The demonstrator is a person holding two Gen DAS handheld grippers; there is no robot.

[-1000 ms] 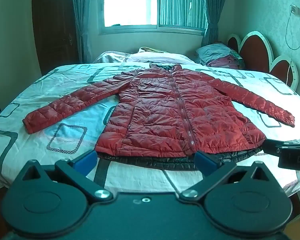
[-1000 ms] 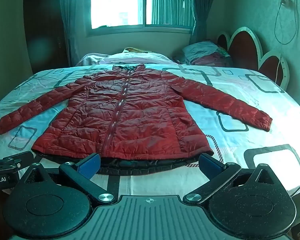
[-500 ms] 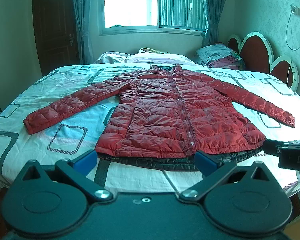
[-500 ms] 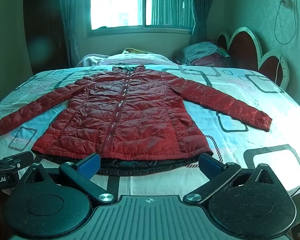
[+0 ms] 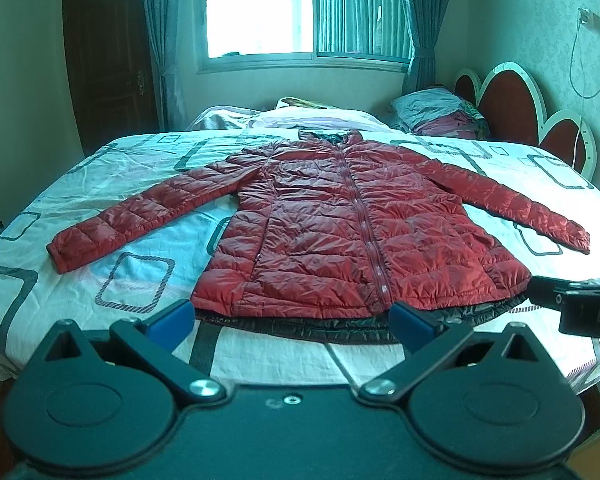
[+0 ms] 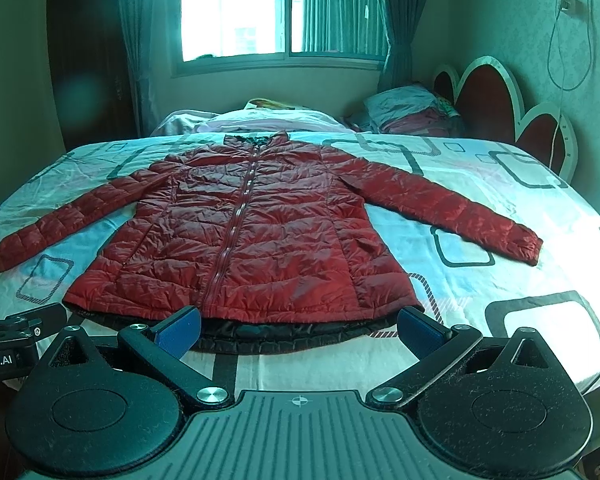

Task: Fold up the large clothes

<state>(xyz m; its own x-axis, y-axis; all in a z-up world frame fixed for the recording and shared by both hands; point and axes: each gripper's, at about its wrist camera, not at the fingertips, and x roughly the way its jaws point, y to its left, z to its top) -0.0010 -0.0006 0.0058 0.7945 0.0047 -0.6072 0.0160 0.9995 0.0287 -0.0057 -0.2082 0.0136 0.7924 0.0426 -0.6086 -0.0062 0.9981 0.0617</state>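
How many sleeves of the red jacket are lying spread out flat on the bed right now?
2. The left sleeve stretches out toward the bed's left side, and the right sleeve angles out toward the headboard side. Neither is folded in; nothing looks hidden.

A jacket (image 5: 352, 236) lies flat in the middle of the frame on a bed (image 5: 140, 280), sleeves spread left and right. Behind it, upper centre, a window (image 5: 308, 12); upper right, a pile of clothes (image 5: 436, 116) beside the headboard (image 5: 512, 108).
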